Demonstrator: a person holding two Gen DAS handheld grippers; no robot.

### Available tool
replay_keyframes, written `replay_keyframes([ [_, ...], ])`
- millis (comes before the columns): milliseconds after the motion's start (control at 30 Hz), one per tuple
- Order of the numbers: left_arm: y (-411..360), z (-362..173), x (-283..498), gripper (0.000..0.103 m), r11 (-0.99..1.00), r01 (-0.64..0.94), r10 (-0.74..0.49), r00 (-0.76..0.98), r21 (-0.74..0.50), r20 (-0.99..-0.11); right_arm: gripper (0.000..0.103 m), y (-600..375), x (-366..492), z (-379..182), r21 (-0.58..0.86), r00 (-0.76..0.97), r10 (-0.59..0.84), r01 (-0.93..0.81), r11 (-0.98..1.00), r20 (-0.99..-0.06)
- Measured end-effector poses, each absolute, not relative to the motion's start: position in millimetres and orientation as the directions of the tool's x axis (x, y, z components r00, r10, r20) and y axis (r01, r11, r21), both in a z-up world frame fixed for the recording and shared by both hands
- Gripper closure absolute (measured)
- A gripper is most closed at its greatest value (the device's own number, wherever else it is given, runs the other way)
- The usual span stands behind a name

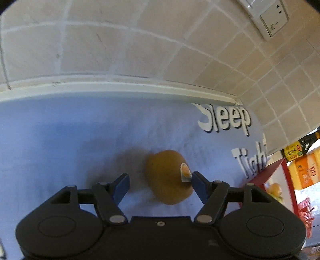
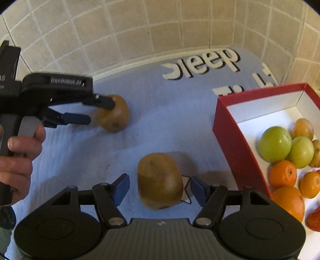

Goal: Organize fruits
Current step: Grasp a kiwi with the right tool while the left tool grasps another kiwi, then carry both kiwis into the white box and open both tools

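Two brown kiwis lie on a light blue mat. My left gripper is open, and its kiwi with a small sticker sits between the fingers, close to the right one. In the right wrist view that left gripper straddles the far kiwi. My right gripper is open around the near kiwi, not touching it. A red box at the right holds green apples, oranges and other fruit.
A tiled wall with a white ledge bounds the mat at the back. A wall socket is at the upper right. Orange packages and a dark bottle stand beyond the red box.
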State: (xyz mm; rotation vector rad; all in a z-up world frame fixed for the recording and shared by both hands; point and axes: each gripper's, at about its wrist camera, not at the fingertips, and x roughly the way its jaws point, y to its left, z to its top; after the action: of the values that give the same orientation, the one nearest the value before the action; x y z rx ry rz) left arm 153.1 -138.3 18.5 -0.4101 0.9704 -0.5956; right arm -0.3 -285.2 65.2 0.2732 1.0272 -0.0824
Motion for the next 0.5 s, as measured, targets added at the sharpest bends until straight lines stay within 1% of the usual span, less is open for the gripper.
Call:
replay_keyframes([
  [133, -151.6, 18.4, 156.2, 0.022, 0.772, 0.289, -0.633, 0.419, -0.566, -0.651, 0.034, -287.2, 2.4, 53.6, 0.202, 0.494, 0.077, 0.203, 0.958, -0.866],
  [167, -156.3, 18.0, 156.7, 0.023, 0.774, 0.286, -0.633, 0.382, -0.565, -0.673, 0.034, -287.3, 2.5, 51.9, 0.207, 0.493, 0.082, 0.203, 0.957, -0.866],
  [333, -176.2, 20.4, 152.8, 0.023, 0.812, 0.326, -0.582, 0.412, -0.484, -0.701, 0.034, -288.6, 4.0, 50.5, 0.231, 0.502, 0.097, 0.211, 0.95, -0.859],
  [367, -178.5, 20.9, 152.4, 0.026, 0.818, 0.331, -0.574, 0.416, -0.471, -0.705, 0.034, -289.5, 4.7, 50.0, 0.236, 0.505, 0.1, 0.213, 0.948, -0.857],
  [400, -180.3, 21.3, 151.6, 0.033, 0.825, 0.336, -0.563, 0.423, -0.454, -0.71, 0.034, -289.6, 4.9, 50.1, 0.24, 0.506, 0.102, 0.216, 0.946, -0.857],
  [500, -179.7, 22.4, 149.6, 0.033, 0.827, 0.358, -0.556, 0.399, -0.434, -0.73, 0.034, -289.4, 6.7, 49.9, 0.244, 0.509, 0.104, 0.216, 0.945, -0.854],
])
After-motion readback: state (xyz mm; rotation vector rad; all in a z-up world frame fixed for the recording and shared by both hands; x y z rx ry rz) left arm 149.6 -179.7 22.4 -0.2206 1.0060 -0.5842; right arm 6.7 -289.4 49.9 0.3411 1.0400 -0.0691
